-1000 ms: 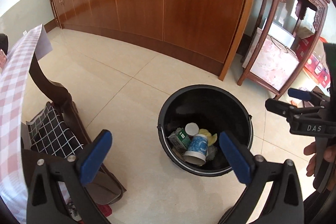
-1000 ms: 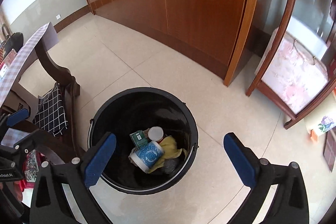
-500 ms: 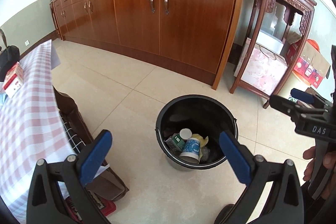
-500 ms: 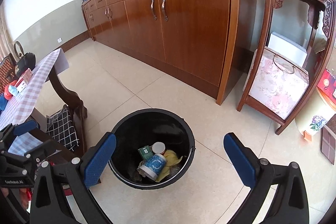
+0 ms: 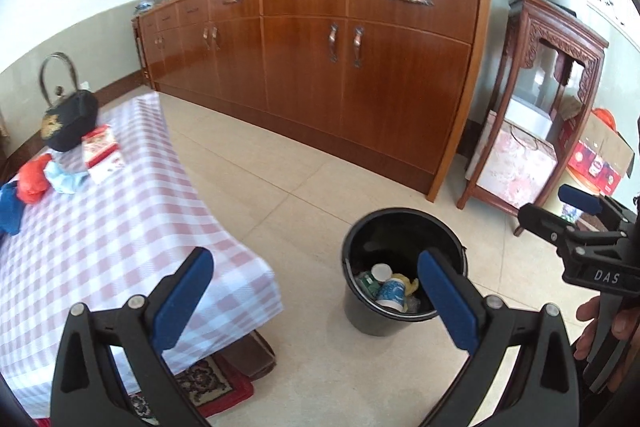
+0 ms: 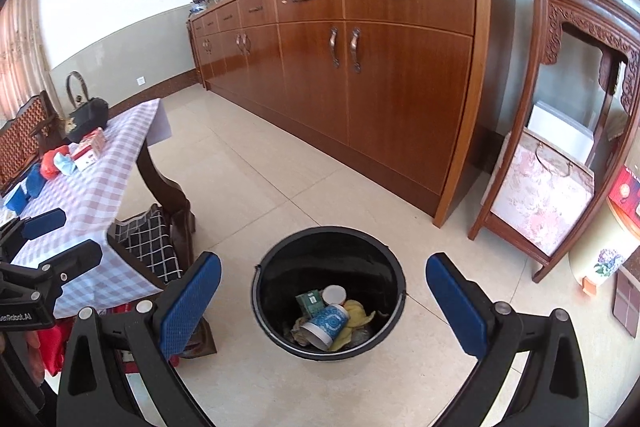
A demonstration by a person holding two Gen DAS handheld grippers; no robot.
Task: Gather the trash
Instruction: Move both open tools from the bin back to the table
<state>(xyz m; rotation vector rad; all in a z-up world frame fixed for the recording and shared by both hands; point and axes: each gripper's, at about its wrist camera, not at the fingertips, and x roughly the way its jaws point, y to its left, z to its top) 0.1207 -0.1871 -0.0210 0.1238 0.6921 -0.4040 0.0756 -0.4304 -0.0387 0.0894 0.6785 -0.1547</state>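
A black bin [image 5: 360,247] [image 6: 276,259] stands on the tiled floor, holding a blue patterned cup [image 5: 391,294] [image 6: 326,325], a green carton [image 6: 310,302], a white lid and yellow scraps. My left gripper [image 5: 316,299] is open and empty, high above the table corner and the bin. My right gripper [image 6: 322,303] is open and empty, above the bin. On the checked tablecloth [image 5: 100,227] [image 6: 88,187] lie a red crumpled piece [image 5: 34,179] [image 6: 50,163], a pale blue crumpled piece [image 5: 64,177], blue items [image 5: 10,207] and a red-and-white box [image 5: 102,153].
A black kettle [image 5: 70,121] sits at the table's far end. A long wooden cabinet [image 5: 320,75] runs along the wall, a carved stand [image 5: 544,107] beside it. A chair with a checked cushion [image 6: 148,239] is tucked under the table. Boxes [image 5: 596,163] lie at the right.
Both grippers have risen and pulled back from the bin, so it looks smaller and the tabletop with its items has come into view. Both stay open.
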